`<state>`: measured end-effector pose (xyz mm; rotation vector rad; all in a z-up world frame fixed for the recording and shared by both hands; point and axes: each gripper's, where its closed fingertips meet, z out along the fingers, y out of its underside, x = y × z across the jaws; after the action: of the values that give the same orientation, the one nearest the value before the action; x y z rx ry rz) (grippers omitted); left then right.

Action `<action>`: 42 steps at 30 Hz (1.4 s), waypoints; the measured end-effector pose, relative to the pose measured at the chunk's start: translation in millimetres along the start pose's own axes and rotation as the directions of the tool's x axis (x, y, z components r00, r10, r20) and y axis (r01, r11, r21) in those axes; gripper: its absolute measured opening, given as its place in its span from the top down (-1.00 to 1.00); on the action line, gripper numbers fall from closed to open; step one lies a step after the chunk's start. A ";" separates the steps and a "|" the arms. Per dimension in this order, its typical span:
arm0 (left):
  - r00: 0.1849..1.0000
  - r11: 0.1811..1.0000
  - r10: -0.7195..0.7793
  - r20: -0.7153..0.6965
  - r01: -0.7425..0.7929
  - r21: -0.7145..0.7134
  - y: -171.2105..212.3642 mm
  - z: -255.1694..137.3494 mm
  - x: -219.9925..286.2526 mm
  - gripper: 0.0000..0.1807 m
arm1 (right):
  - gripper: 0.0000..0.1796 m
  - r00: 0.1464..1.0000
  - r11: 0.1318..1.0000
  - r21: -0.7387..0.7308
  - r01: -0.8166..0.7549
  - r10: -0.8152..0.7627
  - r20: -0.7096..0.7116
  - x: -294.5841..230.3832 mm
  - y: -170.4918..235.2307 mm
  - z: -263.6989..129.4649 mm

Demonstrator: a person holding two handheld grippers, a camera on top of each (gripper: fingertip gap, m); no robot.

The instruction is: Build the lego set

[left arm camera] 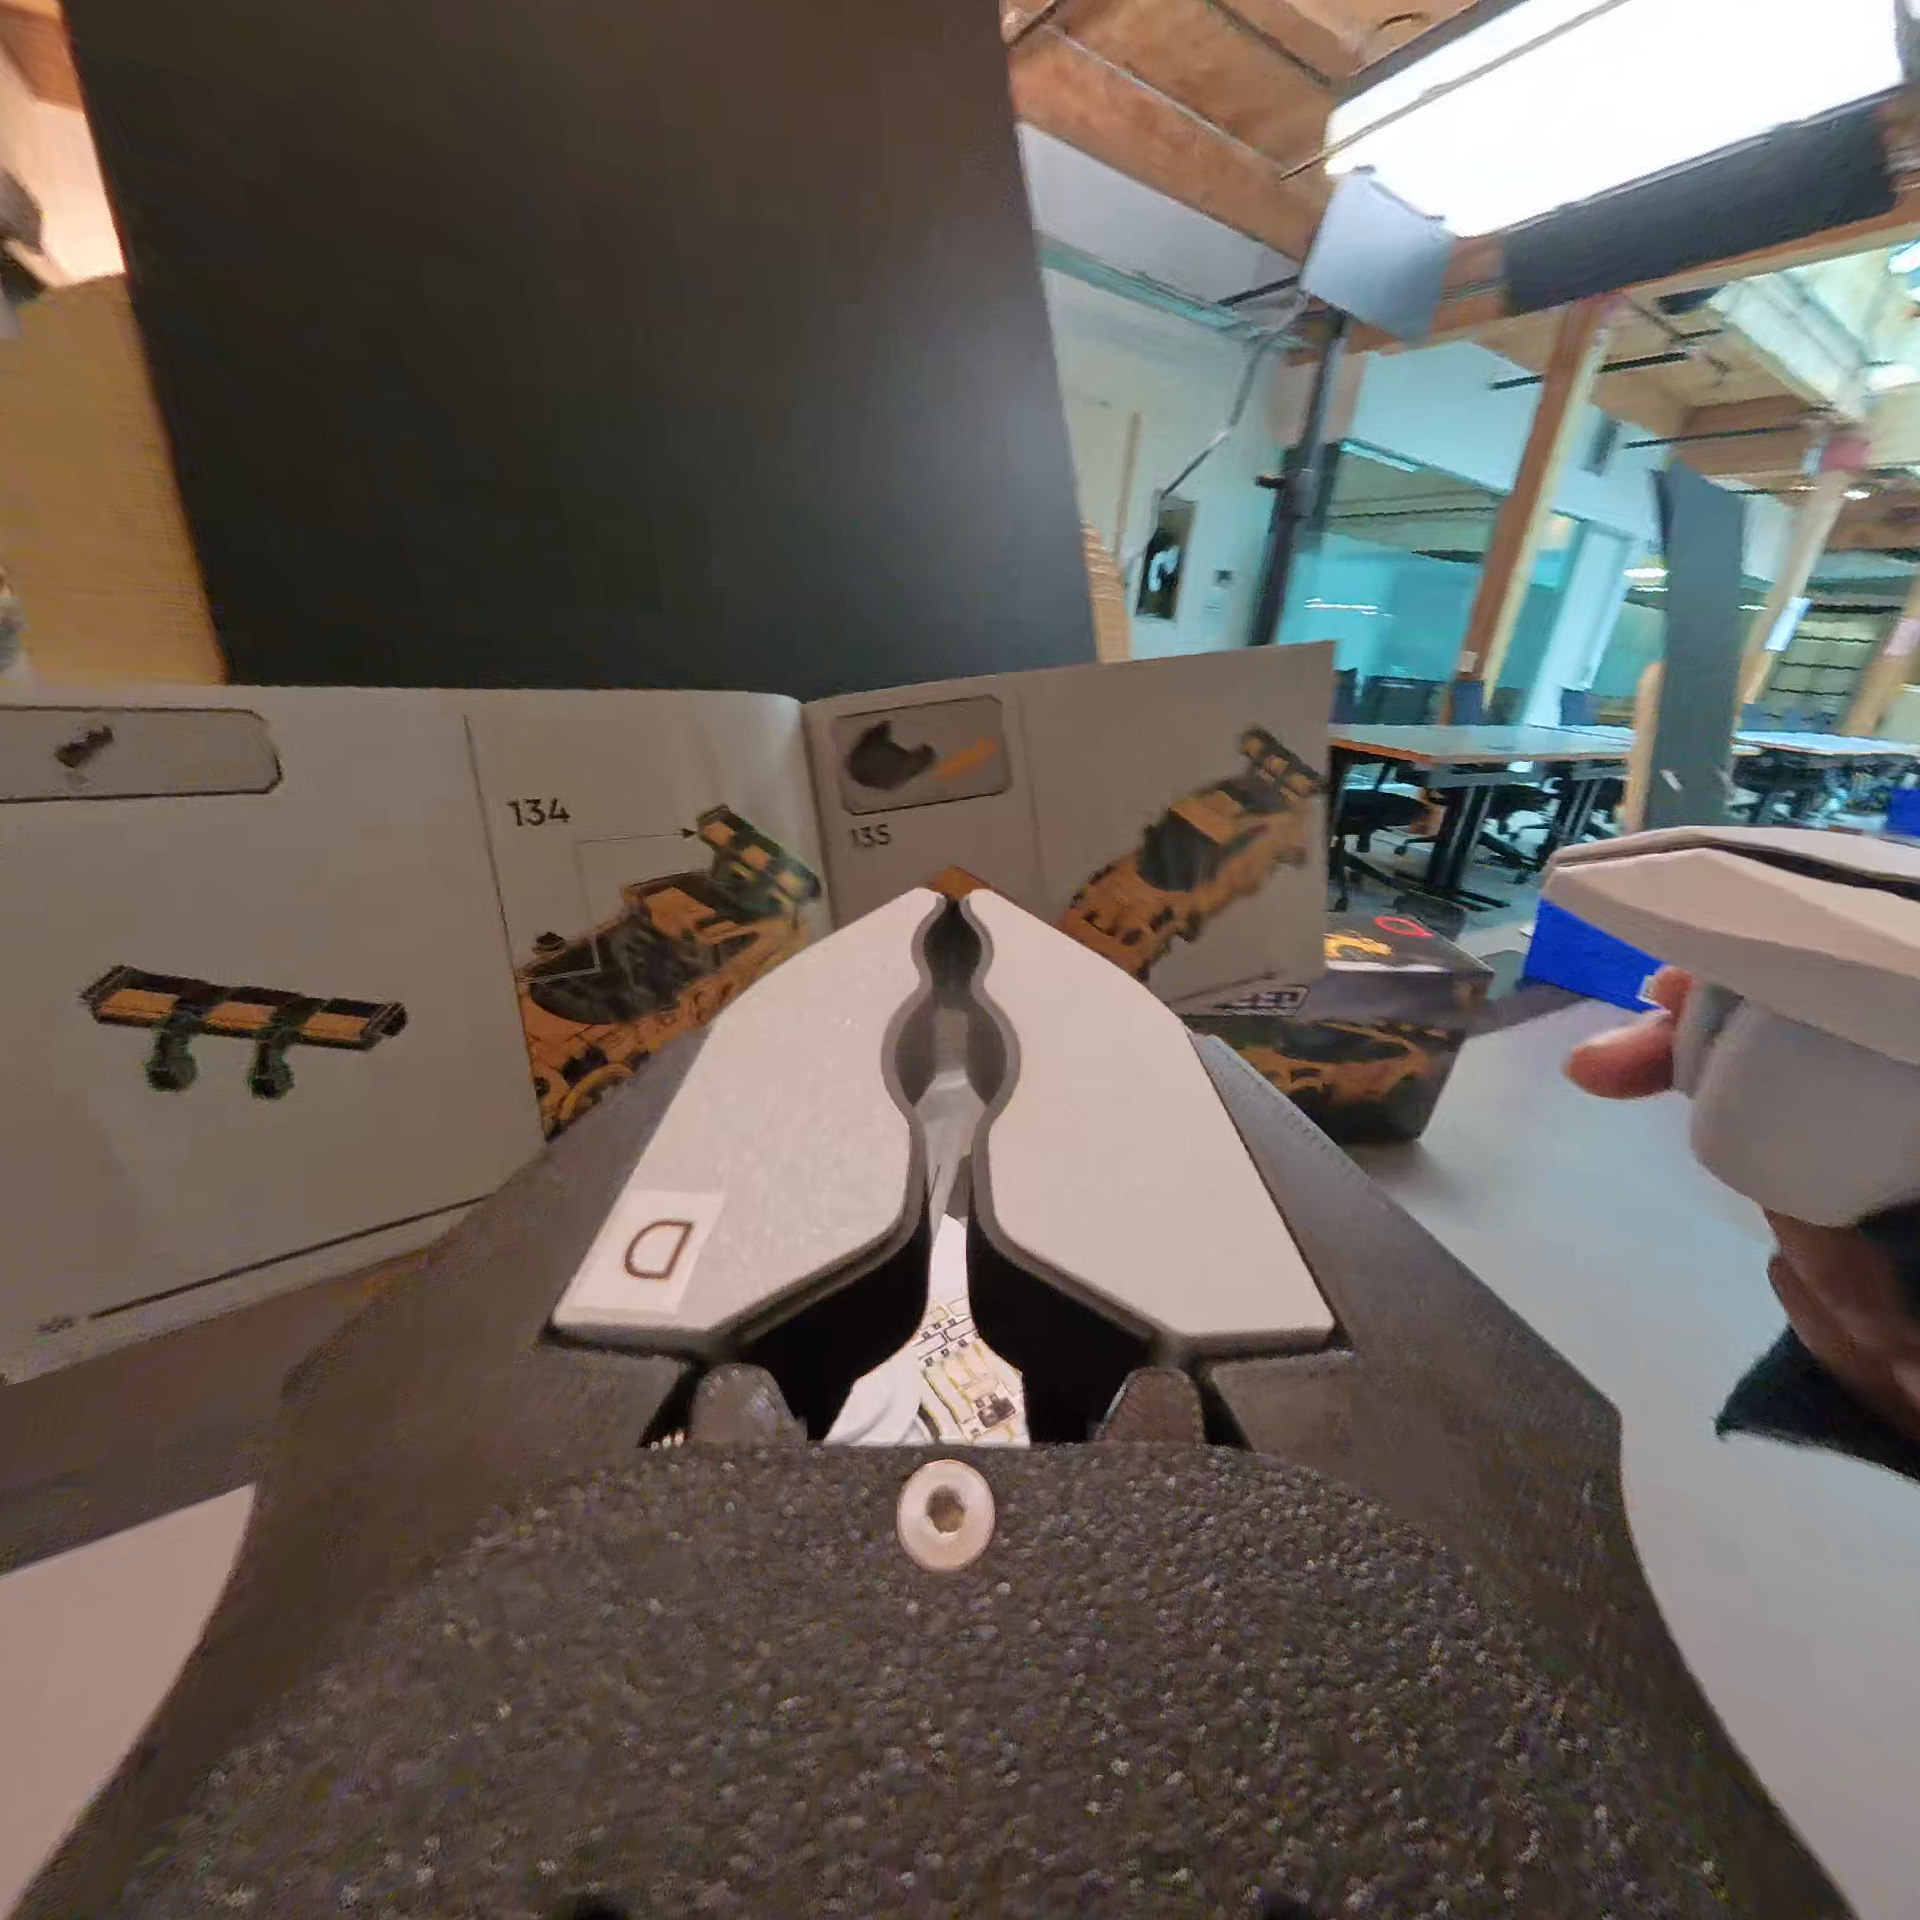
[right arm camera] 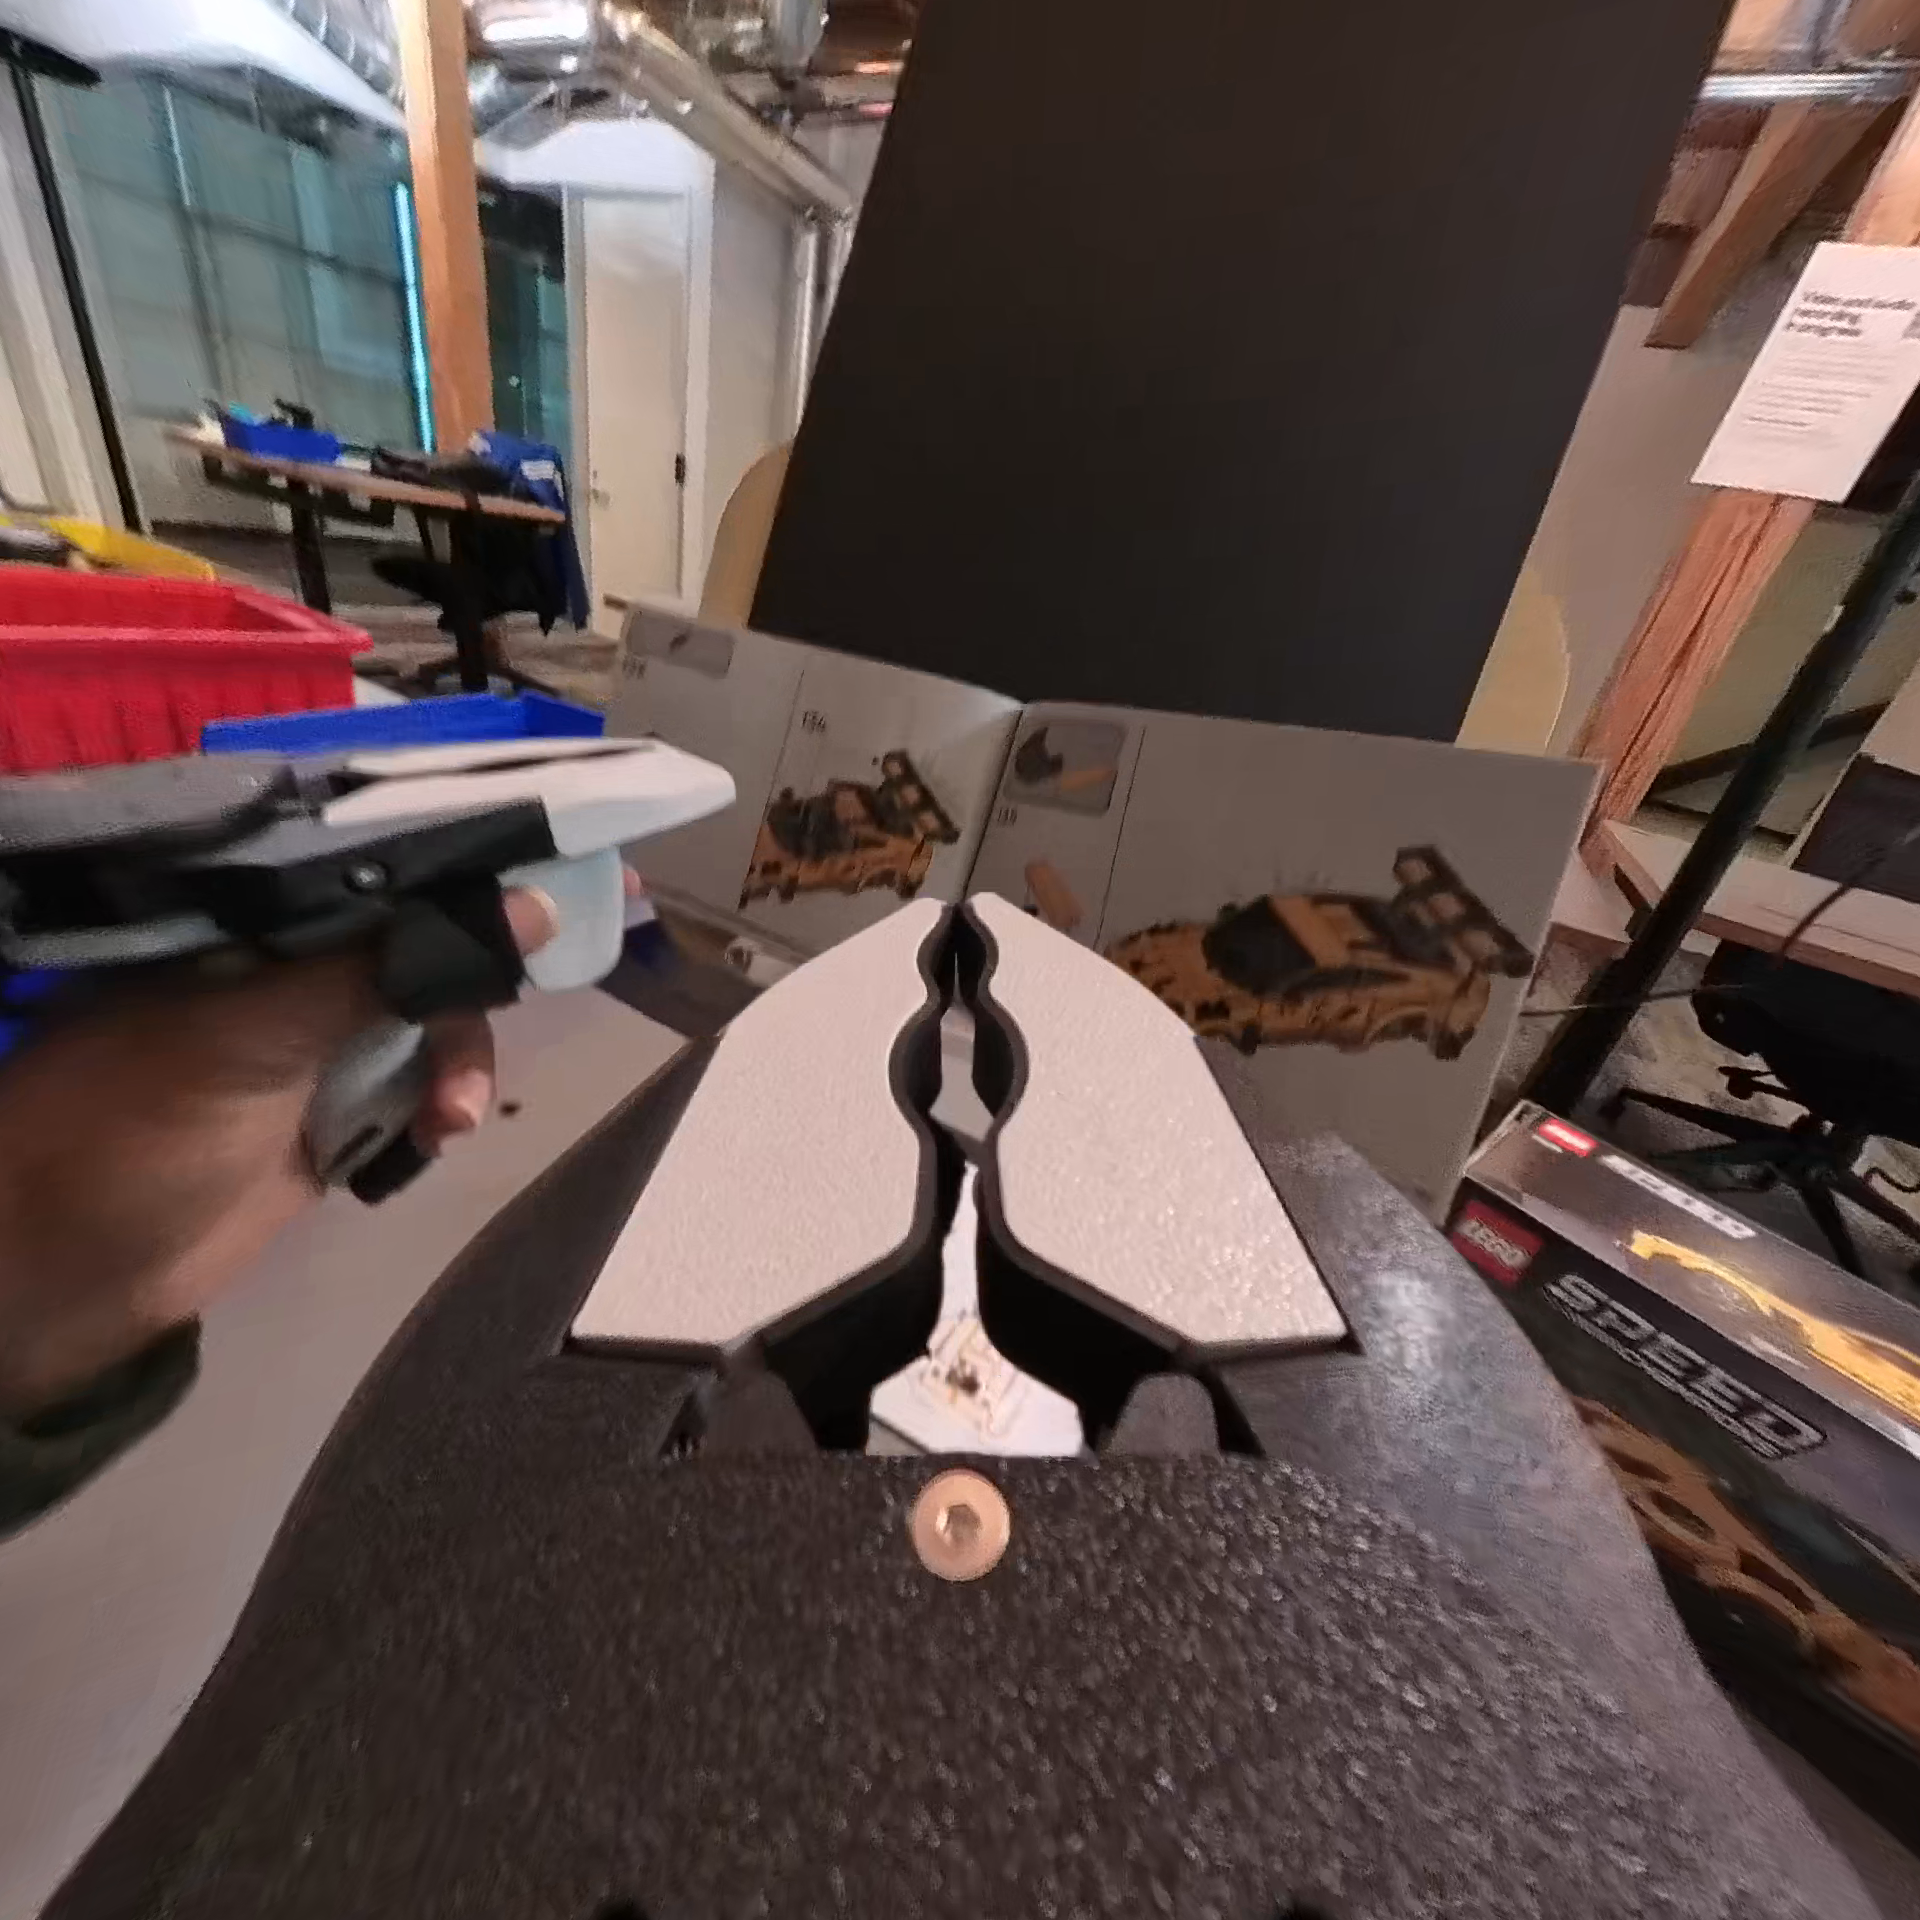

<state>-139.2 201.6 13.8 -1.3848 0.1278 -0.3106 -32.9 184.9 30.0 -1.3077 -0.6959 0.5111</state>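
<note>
An open instruction booklet (left arm camera: 312,935) stands upright against a black board (left arm camera: 571,364); its pages picture an orange and black car. It also shows in the right wrist view (right arm camera: 1299,831). My left gripper (left arm camera: 956,909) is shut with nothing seen between its tips, held in the air in front of the booklet's fold. My right gripper (right arm camera: 958,906) is also shut and looks empty, facing the booklet's right page. Each shows in the other's view: the left gripper (right arm camera: 722,795) at the left, the right gripper (left arm camera: 1558,883) at the right, each held by a hand. No loose bricks or model are in view.
The set's dark box (right arm camera: 1662,1299) lies on the grey table (right arm camera: 260,1403) at the right of the booklet, also seen in the left wrist view (left arm camera: 1351,1039). A red bin (right arm camera: 156,665) and a blue bin (right arm camera: 416,717) stand at the left. Office tables and chairs lie beyond. Some 12 cm of space lies between my two pairs of fingers.
</note>
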 end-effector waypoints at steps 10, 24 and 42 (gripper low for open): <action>0.997 0.999 0.037 0.073 -0.034 -0.034 8.2 70.8 -19.4 1.00 | 1.00 0.994 0.996 0.009 -0.090 0.091 -0.056 40.9 36.0 22.6; 0.994 0.993 0.100 0.043 -0.098 -0.060 23.8 102.7 -22.0 1.00 | 0.99 0.999 0.996 0.074 -0.046 0.048 -0.021 23.8 49.0 27.0; 0.988 0.988 0.152 0.019 -0.152 -0.041 18.1 92.0 -11.8 1.00 | 0.98 1.000 0.998 0.068 -0.018 0.018 0.003 11.6 53.6 27.2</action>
<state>-123.0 294.7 12.2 -1.4081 0.2212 -0.1663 -42.0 222.4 -17.6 -1.2506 -0.6640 0.5467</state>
